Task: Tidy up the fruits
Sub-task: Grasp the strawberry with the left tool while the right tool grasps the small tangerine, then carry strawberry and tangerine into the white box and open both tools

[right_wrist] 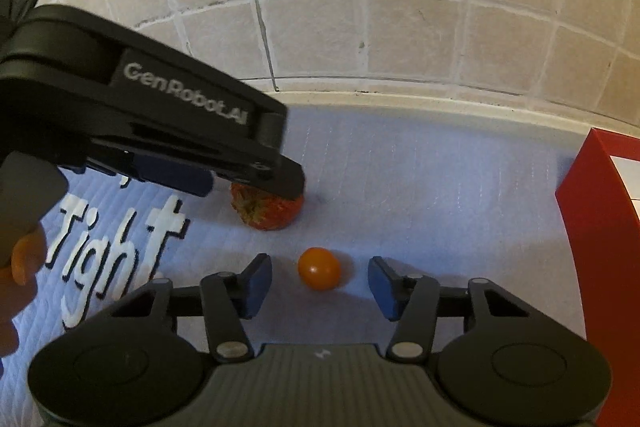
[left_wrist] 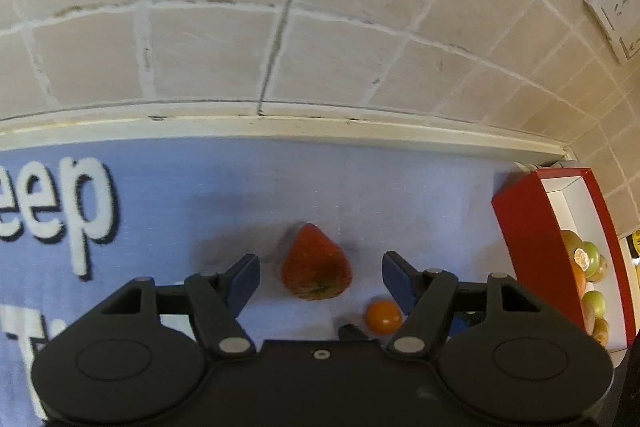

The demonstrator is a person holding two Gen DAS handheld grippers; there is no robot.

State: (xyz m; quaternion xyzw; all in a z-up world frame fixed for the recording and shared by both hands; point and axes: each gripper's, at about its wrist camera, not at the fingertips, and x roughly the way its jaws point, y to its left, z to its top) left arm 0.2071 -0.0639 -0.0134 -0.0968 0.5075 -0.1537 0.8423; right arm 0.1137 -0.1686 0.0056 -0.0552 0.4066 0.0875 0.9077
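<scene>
While both tongs are reaching toward the tiled wall point(left_wrist: 280, 27), the left tongs point(left_wrist: 320, 277) are hovering spread around the strawberry point(left_wrist: 316, 265) lying on the blue mat point(left_wrist: 200, 195), pinching nothing. The right tongs point(right_wrist: 320, 283) are sitting low and spread, the small orange fruit point(right_wrist: 319, 268) lying between their tips. At far right, the red box point(left_wrist: 528, 227) is holding green fruits point(left_wrist: 592, 301).

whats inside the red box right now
The left wrist view shows the red box open, with white inner walls and several fruits piled inside, greenish and orange-brown, one bearing a sticker. Its near wall hides the lower fruit and floor. The right wrist view shows only its outside.
</scene>
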